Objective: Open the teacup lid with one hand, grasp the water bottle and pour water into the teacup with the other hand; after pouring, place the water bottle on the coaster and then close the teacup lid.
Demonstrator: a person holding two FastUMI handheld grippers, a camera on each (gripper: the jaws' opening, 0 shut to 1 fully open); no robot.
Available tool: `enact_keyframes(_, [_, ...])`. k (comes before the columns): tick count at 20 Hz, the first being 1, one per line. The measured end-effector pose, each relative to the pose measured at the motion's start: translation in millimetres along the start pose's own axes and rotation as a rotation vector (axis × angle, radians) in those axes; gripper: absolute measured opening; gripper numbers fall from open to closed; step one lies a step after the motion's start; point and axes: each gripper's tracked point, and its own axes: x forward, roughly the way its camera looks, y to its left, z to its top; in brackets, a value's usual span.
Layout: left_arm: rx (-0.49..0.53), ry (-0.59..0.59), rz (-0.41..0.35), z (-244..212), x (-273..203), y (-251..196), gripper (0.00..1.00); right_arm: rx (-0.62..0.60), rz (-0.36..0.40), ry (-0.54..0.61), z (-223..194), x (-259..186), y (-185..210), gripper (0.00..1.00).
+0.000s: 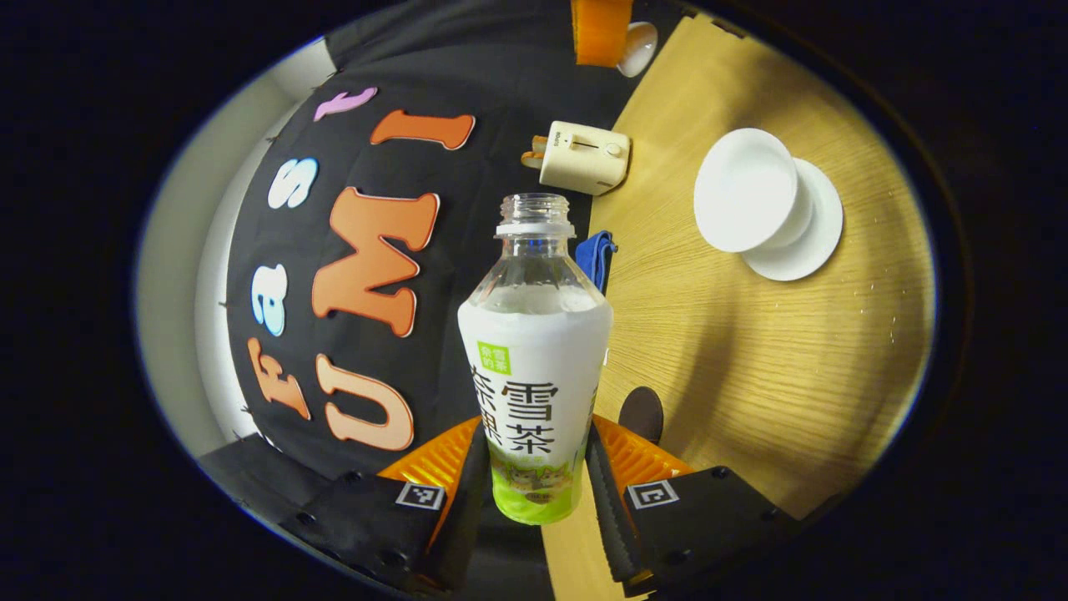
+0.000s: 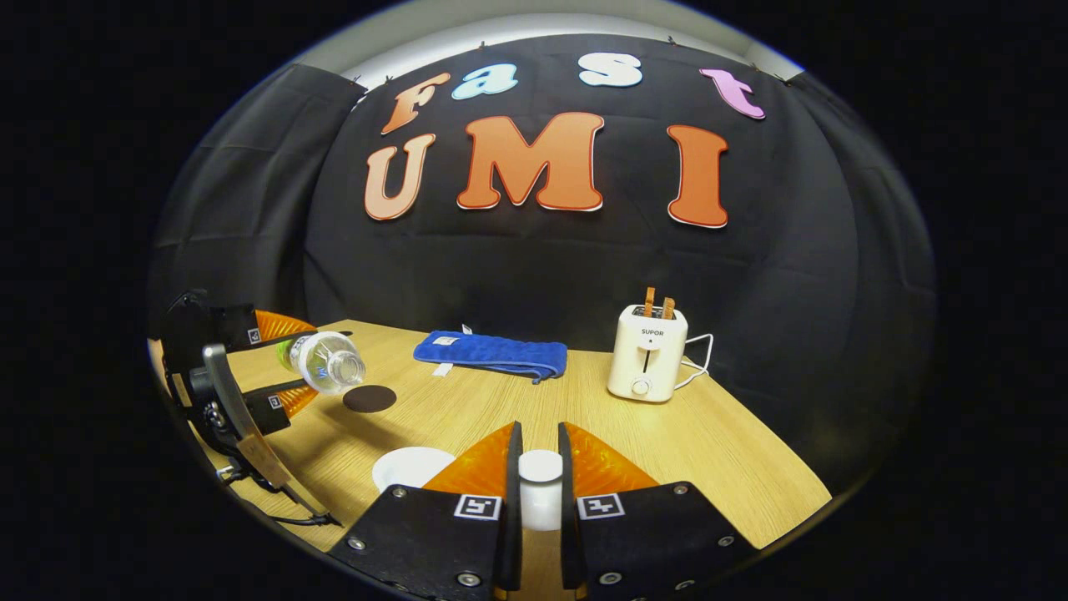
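- Water bottle [image 1: 534, 367]: clamped low on its body between our left tongs [image 1: 534, 476], tipped sideways, uncapped; thin plastic, we judge it light, crushable.
- Teacup lid [image 2: 541, 488]: pinched in our right tongs [image 2: 535, 492]; likely fragile, slippery.
- Teacup [image 1: 745, 190]: open, ahead-right of left tongs on tabletop [image 1: 751, 367].

Left gripper [image 1: 534, 480] blk housing w/ square markers, screws, ribbed orange panels

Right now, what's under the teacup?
A white saucer on the wooden table; its rim shows past the teacup. The saucer's middle is covered by the cup.
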Motion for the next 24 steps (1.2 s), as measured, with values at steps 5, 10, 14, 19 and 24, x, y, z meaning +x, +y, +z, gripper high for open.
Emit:
enact_keyframes(5, [0.168,-0.009,-0.032,6,6,-3,0.64,-0.008,0.01,-0.002,-2,-1,-3,0.19])
enact_keyframes(10, [0.332,-0.035,-0.038,17,8,4,0.63,-0.003,0.02,-0.003,-5,-1,-6,0.19])
enact_keyframes(14, [0.434,-0.054,-0.042,21,8,11,0.63,-0.002,0.022,-0.004,-6,-2,-8,0.19])
enact_keyframes(19, [0.497,-0.064,-0.03,22,11,16,0.65,0.005,0.029,-0.001,-7,-2,-10,0.19])
enact_keyframes(24, [0.559,-0.067,-0.032,26,15,24,0.63,-0.001,0.04,-0.01,-4,-3,-7,0.19])
